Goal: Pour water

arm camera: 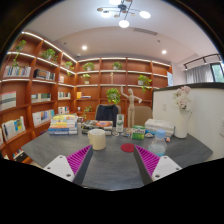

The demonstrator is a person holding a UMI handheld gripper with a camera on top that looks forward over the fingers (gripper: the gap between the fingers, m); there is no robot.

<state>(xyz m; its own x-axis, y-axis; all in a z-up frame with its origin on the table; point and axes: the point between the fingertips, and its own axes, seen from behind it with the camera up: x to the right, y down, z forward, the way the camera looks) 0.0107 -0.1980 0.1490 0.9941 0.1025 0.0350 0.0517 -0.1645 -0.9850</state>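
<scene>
Right now my claw (111, 160) gapes wide over the grey desk (110, 170), gripping nothing, its magenta pads (78, 158) well apart. Just above frame centre stand a water bottle (120, 123) and a pale cup (97, 139). No labels are legible to me.

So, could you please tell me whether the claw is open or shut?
Open: the claw has pads set wide apart, with bare table between them.

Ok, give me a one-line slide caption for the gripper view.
Open gripper approaching a grey table with a beige cup and a water bottle ahead.
</scene>
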